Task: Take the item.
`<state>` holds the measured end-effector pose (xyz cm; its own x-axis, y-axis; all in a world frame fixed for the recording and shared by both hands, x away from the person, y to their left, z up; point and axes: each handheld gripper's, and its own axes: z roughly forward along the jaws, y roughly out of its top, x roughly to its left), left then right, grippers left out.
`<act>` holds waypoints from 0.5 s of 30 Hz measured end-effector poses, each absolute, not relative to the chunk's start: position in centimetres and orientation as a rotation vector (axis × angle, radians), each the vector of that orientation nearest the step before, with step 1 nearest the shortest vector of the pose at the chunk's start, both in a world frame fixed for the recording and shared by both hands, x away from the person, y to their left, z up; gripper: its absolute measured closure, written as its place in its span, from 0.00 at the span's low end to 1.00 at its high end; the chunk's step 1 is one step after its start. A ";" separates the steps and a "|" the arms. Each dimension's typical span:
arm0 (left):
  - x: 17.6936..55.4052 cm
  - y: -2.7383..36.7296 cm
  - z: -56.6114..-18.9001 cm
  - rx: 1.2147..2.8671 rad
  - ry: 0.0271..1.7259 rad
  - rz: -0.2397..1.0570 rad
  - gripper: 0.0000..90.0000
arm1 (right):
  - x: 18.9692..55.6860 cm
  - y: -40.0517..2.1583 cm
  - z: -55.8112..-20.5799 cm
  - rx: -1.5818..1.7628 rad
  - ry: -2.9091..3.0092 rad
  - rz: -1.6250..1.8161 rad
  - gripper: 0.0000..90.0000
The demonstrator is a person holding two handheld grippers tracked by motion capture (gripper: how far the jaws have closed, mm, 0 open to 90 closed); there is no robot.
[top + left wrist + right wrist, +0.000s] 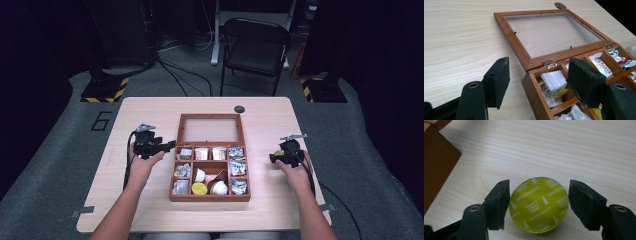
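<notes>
The yellow capsule (539,205), printed "cappuccino" on its lid, lies on the worktop (564,147) between the fingers (499,203) of our right gripper (539,206); in the right gripper view one pad sits touching or nearly touching its side while the other stands off with a clear gap, so the fingers are parted and not clamped on it. The high view shows what that close view cannot: the right gripper (286,152) and capsule (278,153) lie just right of the wooden box (210,197), near the worktop's right edge. Our left gripper (539,82) holds nothing; in its own view the fingers (497,81) stand roughly half open, one over bare wood, the other over the box's corner compartment (551,85), where tea bags show. That view also gives the glass lid (551,32) lying open and flat behind the brass hinges (549,63). From above we see the left gripper (167,146) at the box's left rear corner, and further compartments with packets and capsules (199,188).
</notes>
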<state>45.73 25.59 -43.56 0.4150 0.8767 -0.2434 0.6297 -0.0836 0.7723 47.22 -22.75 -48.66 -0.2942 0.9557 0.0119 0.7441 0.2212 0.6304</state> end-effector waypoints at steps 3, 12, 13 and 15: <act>45.7 25.6 -43.6 1.800 1.300 0.356 0.38 | 47.2 -22.7 -48.7 1.578 2.123 0.767 0.37; 45.7 25.6 -43.6 1.799 1.299 0.353 0.38 | 47.1 -22.8 -48.2 1.590 2.105 0.800 0.37; 45.7 25.6 -43.6 1.797 1.299 0.347 0.38 | 47.1 -22.8 -48.1 1.591 2.099 0.809 0.37; 45.7 25.6 -43.6 1.795 1.302 0.338 0.38 | 47.1 -22.7 -47.9 1.579 2.098 0.817 0.37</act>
<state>45.74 25.60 -43.59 0.4162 0.8719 -0.2581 0.6358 -0.0761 0.7681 47.07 -22.70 -47.92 -0.2898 0.9564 0.0369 0.7296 0.1957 0.6553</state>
